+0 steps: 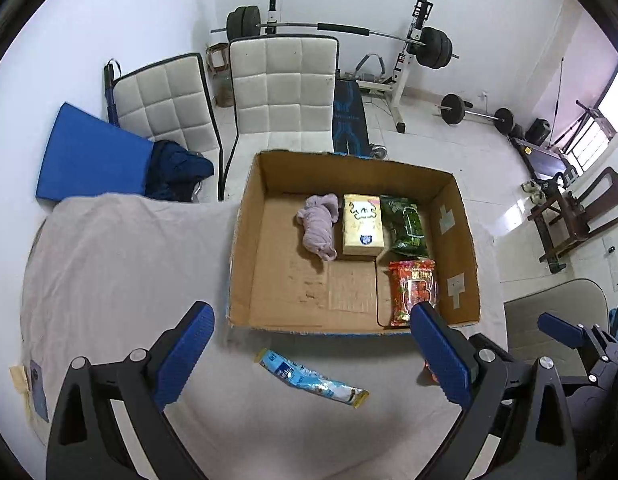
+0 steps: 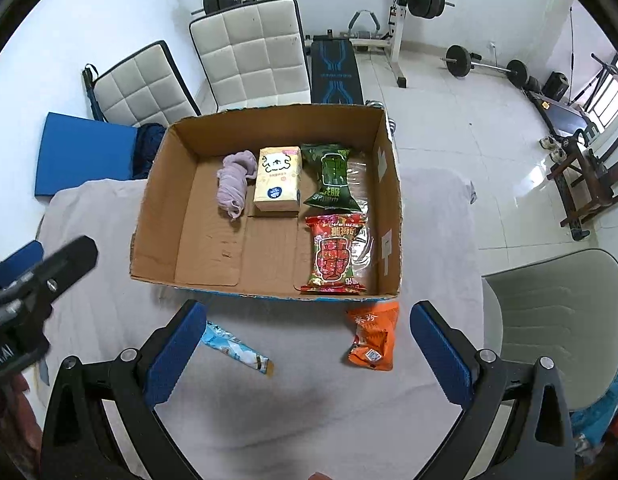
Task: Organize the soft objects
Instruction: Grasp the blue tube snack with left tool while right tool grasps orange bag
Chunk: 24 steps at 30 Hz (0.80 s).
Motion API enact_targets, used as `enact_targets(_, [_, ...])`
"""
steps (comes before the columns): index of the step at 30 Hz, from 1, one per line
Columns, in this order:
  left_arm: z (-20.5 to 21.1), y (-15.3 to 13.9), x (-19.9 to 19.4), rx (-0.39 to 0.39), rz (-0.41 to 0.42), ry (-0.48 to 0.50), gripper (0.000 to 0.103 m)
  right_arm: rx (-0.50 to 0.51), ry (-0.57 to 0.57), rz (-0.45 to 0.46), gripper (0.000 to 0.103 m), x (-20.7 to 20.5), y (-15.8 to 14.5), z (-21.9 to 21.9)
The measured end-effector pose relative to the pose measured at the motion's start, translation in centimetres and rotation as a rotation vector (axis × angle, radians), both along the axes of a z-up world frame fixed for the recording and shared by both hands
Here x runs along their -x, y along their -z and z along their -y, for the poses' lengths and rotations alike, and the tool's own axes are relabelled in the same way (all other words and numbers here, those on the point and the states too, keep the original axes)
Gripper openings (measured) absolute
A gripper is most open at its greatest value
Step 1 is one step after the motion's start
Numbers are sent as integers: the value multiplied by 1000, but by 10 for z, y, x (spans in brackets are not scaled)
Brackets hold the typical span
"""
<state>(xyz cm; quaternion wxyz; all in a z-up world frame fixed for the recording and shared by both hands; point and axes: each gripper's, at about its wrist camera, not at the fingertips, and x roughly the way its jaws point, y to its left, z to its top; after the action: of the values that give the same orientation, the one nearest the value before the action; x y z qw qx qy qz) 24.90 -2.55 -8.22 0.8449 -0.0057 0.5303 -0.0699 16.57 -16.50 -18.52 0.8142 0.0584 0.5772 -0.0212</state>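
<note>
An open cardboard box stands on the cloth-covered table. Inside lie a lilac rolled cloth, a yellow tissue pack, a green snack bag and a red snack bag. A light blue packet lies on the table in front of the box. An orange packet lies to its right. My left gripper is open above the blue packet. My right gripper is open between the two packets.
Two white padded chairs stand behind the table, with a blue mat at left. A barbell rack and weights stand farther back. A grey chair is at right. The left gripper's body shows at the left edge.
</note>
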Motion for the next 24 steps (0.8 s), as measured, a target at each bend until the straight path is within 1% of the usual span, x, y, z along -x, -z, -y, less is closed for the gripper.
enact_targets(3, [-2, 14, 4, 21, -41, -9, 100, 3, 7, 7, 103, 5, 3, 3])
enact_targets(5, [-5, 31, 6, 26, -79, -27, 100, -2, 23, -19, 103, 9, 15, 9])
enact_targets(7, [-9, 53, 7, 43, -137, -51, 100, -12, 46, -53, 103, 12, 31, 19])
enact_targets(9, [-16, 83, 8, 78, -210, -82, 100, -22, 75, -99, 103, 17, 52, 31])
enact_targets(10, [-21, 104, 9, 102, -269, -108, 100, -28, 90, -115, 103, 19, 61, 36])
enact_targets(13, [-30, 151, 13, 179, -397, -169, 100, -37, 135, -173, 103, 23, 91, 54])
enact_targets(15, [-32, 178, 16, 224, -466, -200, 99, -55, 169, -212, 103, 24, 113, 67])
enact_targets(17, [-31, 198, 17, 240, -517, -228, 94, -71, 204, -253, 103, 23, 136, 78])
enact_targets(19, [-28, 214, 17, 253, -552, -244, 92, -85, 228, -282, 103, 22, 153, 86])
enact_targets(21, [-22, 228, 16, 241, -578, -244, 85, -105, 257, -309, 103, 20, 175, 95])
enact_targets(24, [-9, 243, 10, 210, -598, -230, 83, -137, 293, -348, 100, 15, 200, 103])
